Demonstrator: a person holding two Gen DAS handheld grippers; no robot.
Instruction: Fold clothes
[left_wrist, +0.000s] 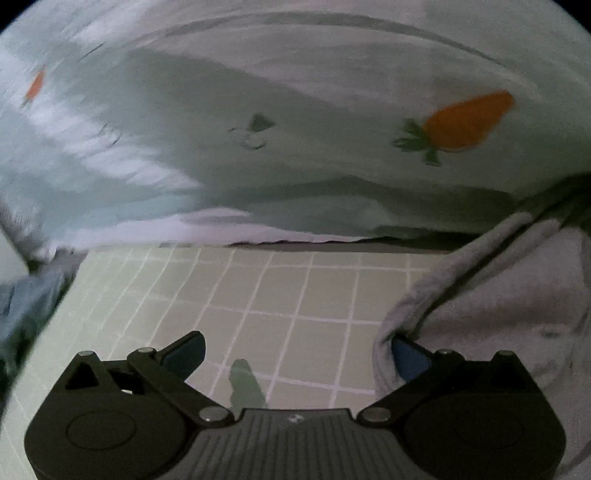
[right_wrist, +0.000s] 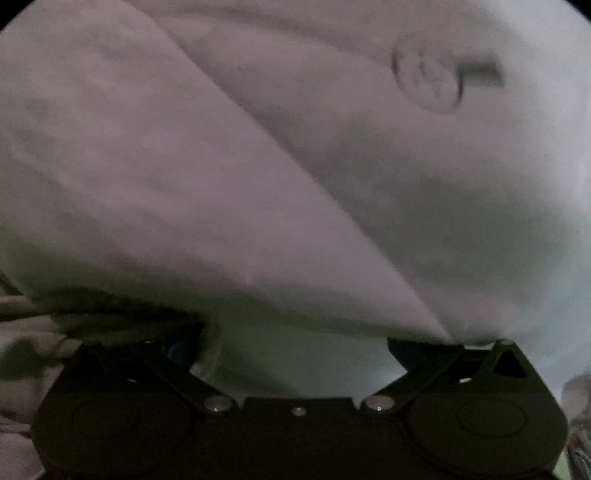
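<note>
Checked green mat (left_wrist: 280, 295), blurred carrot-print cloth (left_wrist: 295, 166) — both hand-held grippers (left_wrist: 295, 354) (right_wrist: 295, 350) apart, fingertips part-hidden.

This looks like a home, most likely a bedroom or a laundry corner. A pale green sheet (left_wrist: 280, 295) with a white grid pattern is spread flat as the work surface. Beyond it lies soft light fabric printed with an orange carrot (left_wrist: 469, 120) and green leaves, the sort of print found on bedding or children's clothes. A grey fleecy garment (left_wrist: 517, 288) is heaped at the right, and blurred blue cloth (left_wrist: 26, 306) sits at the left edge. The light is dim, indoor.
</note>
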